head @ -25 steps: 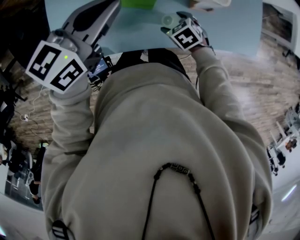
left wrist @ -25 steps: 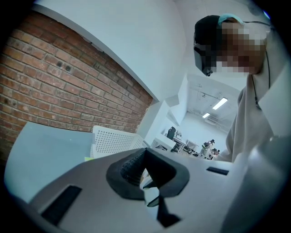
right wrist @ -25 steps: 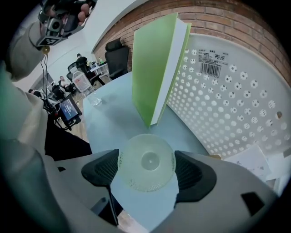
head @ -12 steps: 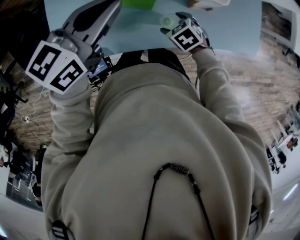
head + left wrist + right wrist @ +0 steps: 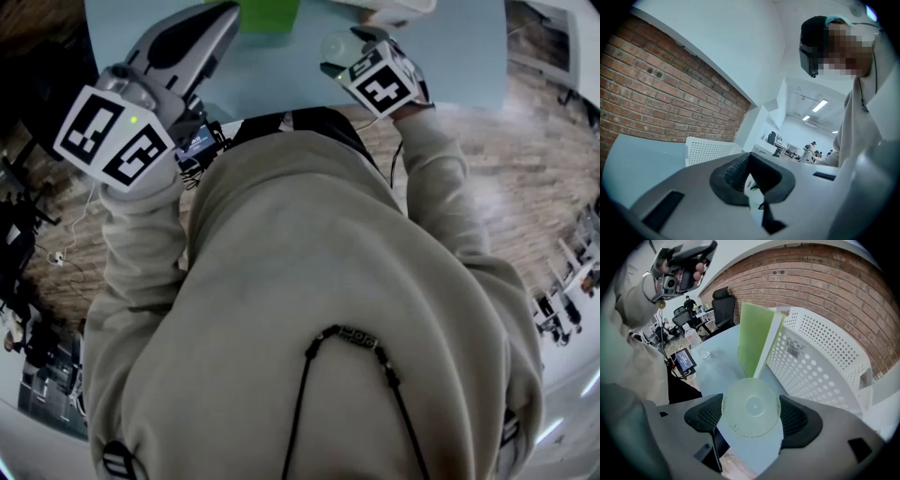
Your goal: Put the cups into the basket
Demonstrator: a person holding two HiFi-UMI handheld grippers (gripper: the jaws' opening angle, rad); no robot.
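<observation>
Pale-green cup [image 5: 751,405] was pinched in the right gripper [image 5: 752,418], needing a lift over the basket [image 5: 820,357] wall, frame right; left gripper [image 5: 750,174] pressed together.

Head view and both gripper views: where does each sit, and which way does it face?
Head view: on the person's head, looking steeply down over the hoodie at the left gripper, right gripper and table.
Left gripper view: on that gripper, tilted up past shut, empty jaws at brick wall, basket and hoodie.
Right gripper view: on that gripper, looking over the clamped cup at table and basket; left hand visible.
Both gripper views share the basket.
</observation>
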